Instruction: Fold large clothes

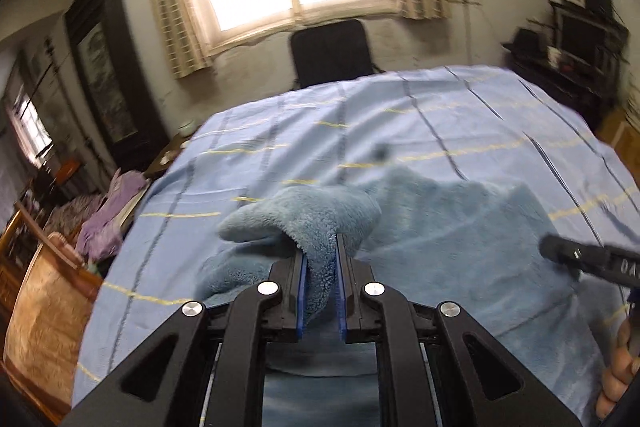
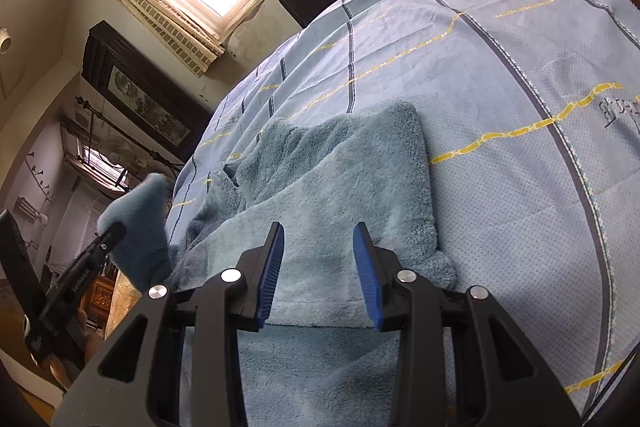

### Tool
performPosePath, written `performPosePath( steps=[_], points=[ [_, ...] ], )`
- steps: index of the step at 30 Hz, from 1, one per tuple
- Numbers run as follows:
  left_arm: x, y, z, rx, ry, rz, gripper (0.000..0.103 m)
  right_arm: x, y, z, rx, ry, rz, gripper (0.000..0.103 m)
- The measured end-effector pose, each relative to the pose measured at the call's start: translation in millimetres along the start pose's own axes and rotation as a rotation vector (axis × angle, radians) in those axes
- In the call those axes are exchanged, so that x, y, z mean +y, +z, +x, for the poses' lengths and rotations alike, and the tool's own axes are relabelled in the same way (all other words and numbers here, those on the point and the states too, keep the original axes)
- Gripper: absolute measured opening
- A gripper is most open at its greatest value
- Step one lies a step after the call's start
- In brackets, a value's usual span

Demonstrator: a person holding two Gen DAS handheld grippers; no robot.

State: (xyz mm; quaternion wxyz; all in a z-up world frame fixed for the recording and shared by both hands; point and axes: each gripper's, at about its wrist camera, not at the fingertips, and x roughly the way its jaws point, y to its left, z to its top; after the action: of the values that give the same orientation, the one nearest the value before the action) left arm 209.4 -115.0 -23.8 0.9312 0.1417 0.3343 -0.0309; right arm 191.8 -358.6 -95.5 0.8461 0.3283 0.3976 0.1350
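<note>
Carrying a corner of the fleece garment point(image 1: 460, 227) across, the left gripper point(image 1: 320, 291) has its fingers point(image 1: 301, 291) clamped together on a bunched fold of the blue pile, which bulges out just beyond the tips. The garment itself lies on the blue checked sheet point(image 1: 440, 115) that covers the table, with its bulk spread to the right of the left gripper and a folded upper layer already lying over the lower one. The right gripper point(image 2: 318, 275) hangs over the garment's near part, its fingers point(image 2: 272, 267) standing apart with nothing between them; fleece shows in the gap, but the pads do not press on it.

The step in hand looks like bringing a sleeve or side panel over the body of the garment. To do it well, the lifted corner should travel high enough that the trailing cloth does not drag and rumple the layer beneath (the pile is thick and will cling to itself). It should land with its edge running along the garment's straight edge, not slantwise. The right gripper could usefully press down near the fold line, so the body stays put on the sheet. Release should wait until the corner lies flat; dropped from the air, the fleece would probably flop back in a heap.
</note>
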Motion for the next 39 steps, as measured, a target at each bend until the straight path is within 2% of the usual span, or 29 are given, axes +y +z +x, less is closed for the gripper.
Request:
performPosePath(
  steps=[2,4,8,10,12,15,18,21,23,28,32,36,39],
  points=[
    [-29.0,-10.6,14.3,0.032,-0.028,0.054,0.014,-1.7,0.4,-1.6,-0.003,0.002,0.012,0.037],
    [-58.1,-27.2,33.8,0.073,-0.023,0.129,0.015,-5.1,1.6,-2.9,-0.006,0.010,0.031,0.037],
    [-76.1,-46.2,50.8,0.100,-0.004,0.228,0.022,-9.2,3.5,-3.5,-0.005,0.019,0.054,0.037],
    [-71.2,-48.2,42.8,0.088,-0.019,0.244,0.034,-9.6,3.9,-3.2,-0.004,0.020,0.055,0.036],
    [-60.2,-48.7,31.2,0.075,-0.046,0.232,0.057,-8.3,3.8,-2.9,-0.002,0.022,0.051,0.037],
    [-35.8,-53.8,4.9,0.016,-0.032,0.217,0.070,-4.8,2.5,-1.8,0.002,0.021,0.035,0.036],
    [-1.3,-60.4,-12.9,-0.015,-0.023,0.168,0.077,0.3,1.0,-0.7,0.004,0.018,0.007,0.036],
    [38.5,-67.8,-12.6,-0.006,0.028,0.115,0.077,8.6,-1.8,0.2,0.006,0.022,-0.039,0.036],
    [68.7,-70.2,-0.3,0.020,0.058,0.044,0.077,16.2,-4.4,0.7,0.009,0.029,-0.075,0.037],
    [121.5,-55.5,23.4,0.060,0.023,-0.143,0.077,44.7,-15.5,1.3,0.015,0.061,-0.216,0.040],
    [126.7,-46.1,51.5,0.108,0.008,-0.164,0.077,78.5,-20.6,1.5,0.012,0.058,-0.311,0.042],
    [127.8,-73.4,82.6,0.212,-0.037,-0.162,0.079,125.7,-26.9,17.4,0.062,0.002,-0.430,0.043],
    [140.8,-80.3,83.3,0.238,-0.102,-0.204,0.079,162.9,-35.0,35.6,0.094,-0.047,-0.554,0.044]
  ],
)
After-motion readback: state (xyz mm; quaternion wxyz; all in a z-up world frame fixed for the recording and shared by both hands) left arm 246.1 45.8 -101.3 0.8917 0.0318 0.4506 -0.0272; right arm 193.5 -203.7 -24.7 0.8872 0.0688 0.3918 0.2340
